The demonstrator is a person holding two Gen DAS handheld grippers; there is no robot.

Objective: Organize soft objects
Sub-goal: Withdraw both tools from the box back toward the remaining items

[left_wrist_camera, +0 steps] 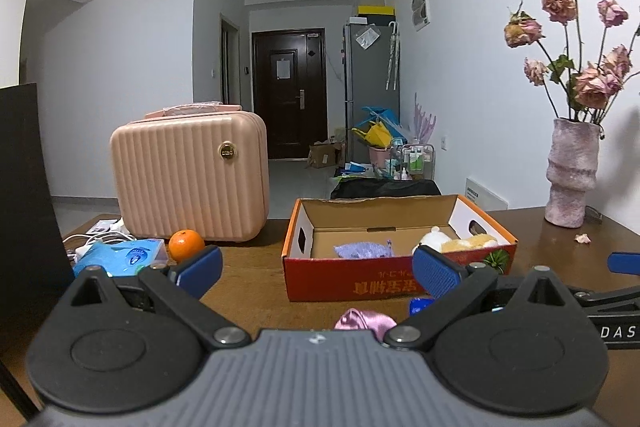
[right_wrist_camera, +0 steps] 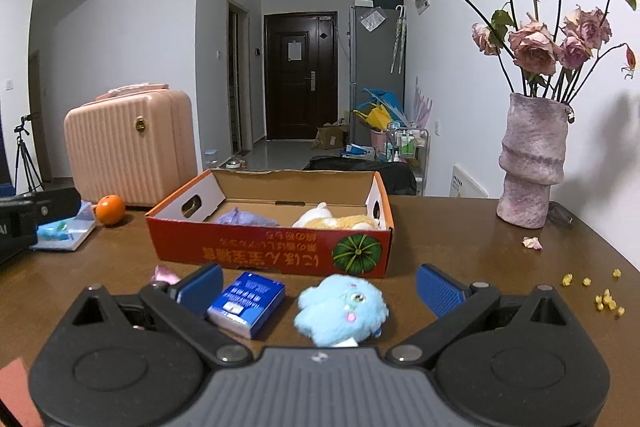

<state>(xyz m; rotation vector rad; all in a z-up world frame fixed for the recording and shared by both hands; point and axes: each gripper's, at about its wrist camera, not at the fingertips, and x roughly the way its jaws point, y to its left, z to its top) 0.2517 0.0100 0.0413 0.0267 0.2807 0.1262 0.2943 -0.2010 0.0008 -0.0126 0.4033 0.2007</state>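
Right tool [right_wrist_camera: 318,283], fingers apart, frames blue plush [right_wrist_camera: 340,311] low-centre beside a blue packet [right_wrist_camera: 248,303]; closing wide risks catching the packet; left tool [left_wrist_camera: 316,267] likewise apart.

Table [right_wrist_camera: 460,227] btwn box [right_wrist_camera: 268,247] and vase [right_wrist_camera: 532,163] is open, only a petal [right_wrist_camera: 532,243] and yellow crumbs [right_wrist_camera: 606,299] there. Box top open, but purple cloth [right_wrist_camera: 246,218] and plush [right_wrist_camera: 340,221] take up the floor inside. Front strip tight: blue plush [right_wrist_camera: 340,311], blue pack [right_wrist_camera: 248,303], pink satin [left_wrist_camera: 362,321] lie near box wall. Left side blocked by suitcase [left_wrist_camera: 188,179], orange [left_wrist_camera: 185,245], tissues [left_wrist_camera: 120,257].
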